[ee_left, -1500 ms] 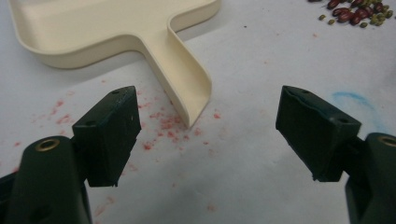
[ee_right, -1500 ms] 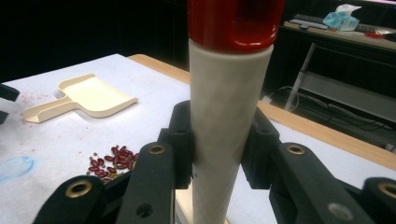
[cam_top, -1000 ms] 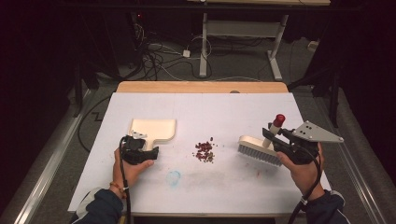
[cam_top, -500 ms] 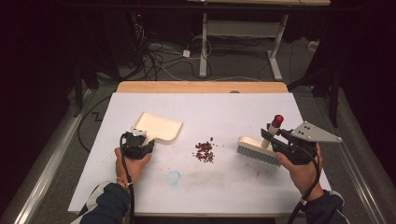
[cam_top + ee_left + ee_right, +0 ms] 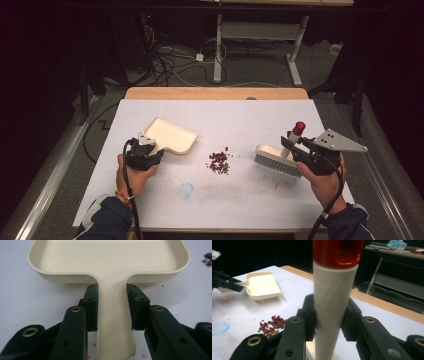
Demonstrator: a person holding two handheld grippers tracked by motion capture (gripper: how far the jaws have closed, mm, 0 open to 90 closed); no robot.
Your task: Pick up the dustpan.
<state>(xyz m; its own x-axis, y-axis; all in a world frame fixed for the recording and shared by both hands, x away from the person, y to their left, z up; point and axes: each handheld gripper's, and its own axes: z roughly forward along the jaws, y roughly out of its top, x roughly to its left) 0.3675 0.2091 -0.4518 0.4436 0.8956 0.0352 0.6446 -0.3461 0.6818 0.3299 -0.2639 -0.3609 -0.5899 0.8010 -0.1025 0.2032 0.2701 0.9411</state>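
High view showed the left gripper [image 5: 148, 148] clamped on the handle of a cream dustpan [image 5: 171, 136], its pan angled toward a small pile of red beans [image 5: 219, 162] at mid-table. Left gripper view had both jaws pressed against the handle's sides. The right gripper [image 5: 289, 146] was closed around the white, red-capped handle of a brush [image 5: 276, 159], whose bristles rested on the white table [image 5: 260, 115] just right of the beans.
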